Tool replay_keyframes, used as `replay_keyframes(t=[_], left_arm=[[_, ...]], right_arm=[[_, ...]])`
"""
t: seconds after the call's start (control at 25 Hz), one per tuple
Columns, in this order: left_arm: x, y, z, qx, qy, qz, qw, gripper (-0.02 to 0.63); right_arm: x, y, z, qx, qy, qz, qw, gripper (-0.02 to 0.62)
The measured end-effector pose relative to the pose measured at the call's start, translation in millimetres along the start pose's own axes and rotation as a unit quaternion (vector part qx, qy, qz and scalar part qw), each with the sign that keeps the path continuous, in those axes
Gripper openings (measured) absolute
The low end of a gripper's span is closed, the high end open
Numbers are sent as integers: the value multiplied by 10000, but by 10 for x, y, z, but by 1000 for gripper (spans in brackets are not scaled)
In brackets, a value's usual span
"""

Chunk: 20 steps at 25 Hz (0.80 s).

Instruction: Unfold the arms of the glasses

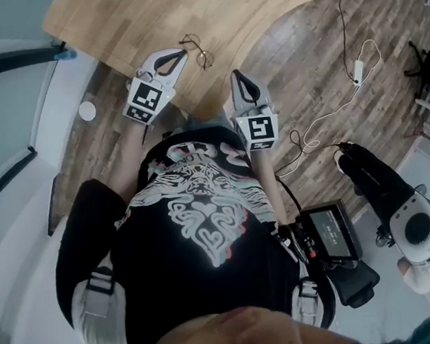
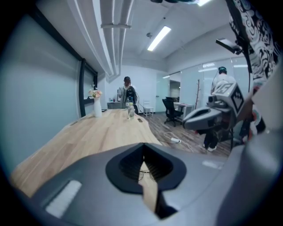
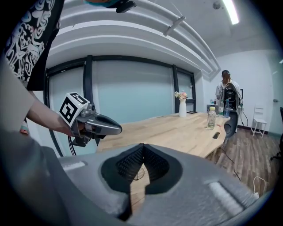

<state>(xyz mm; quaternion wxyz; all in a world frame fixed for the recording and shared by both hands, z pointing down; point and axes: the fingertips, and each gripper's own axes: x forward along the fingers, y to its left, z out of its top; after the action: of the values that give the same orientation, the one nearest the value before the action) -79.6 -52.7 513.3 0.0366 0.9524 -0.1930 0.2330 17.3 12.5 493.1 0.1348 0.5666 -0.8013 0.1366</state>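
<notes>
Glasses [image 1: 199,53] arms (thin wire) too small

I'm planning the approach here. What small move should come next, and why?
Probably ease the left gripper toward the glasses, opening its jaws on the way. Both grippers have their jaws together and hold nothing. The glasses lie untouched on the table, just ahead of the left gripper. The right gripper sits farther back.

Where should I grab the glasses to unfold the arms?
Probably a lens rim of the glasses, from the near edge of the table with the left gripper, the closest; the thin wire frame lies flat. Arms are too small to read.
</notes>
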Motion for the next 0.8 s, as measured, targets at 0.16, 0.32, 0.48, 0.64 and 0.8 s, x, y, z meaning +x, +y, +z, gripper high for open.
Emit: replay_keyframes(t=[0.16, 0.32, 0.48, 0.64, 0.8], left_arm=[[148, -43, -136, 241, 309, -155, 9991, -11], [303, -128, -334, 453, 705, -332, 9959, -11], [457, -188, -515, 875, 1086, -466, 9891, -11], [588, -266, -622, 1248, 1362, -719, 9801, -11], [725, -275, -766, 1474, 1622, -868, 9718, -11]], right_arm=[[90, -41, -89, -3, 152, 127, 9998, -2], [179, -69, -184, 16, 301, 297, 9991, -2], [251, -94, -262, 69, 423, 437, 9981, -2], [289, -123, -284, 135, 465, 518, 9975, -2], [326, -154, -391, 162, 569, 596, 9965, -2]])
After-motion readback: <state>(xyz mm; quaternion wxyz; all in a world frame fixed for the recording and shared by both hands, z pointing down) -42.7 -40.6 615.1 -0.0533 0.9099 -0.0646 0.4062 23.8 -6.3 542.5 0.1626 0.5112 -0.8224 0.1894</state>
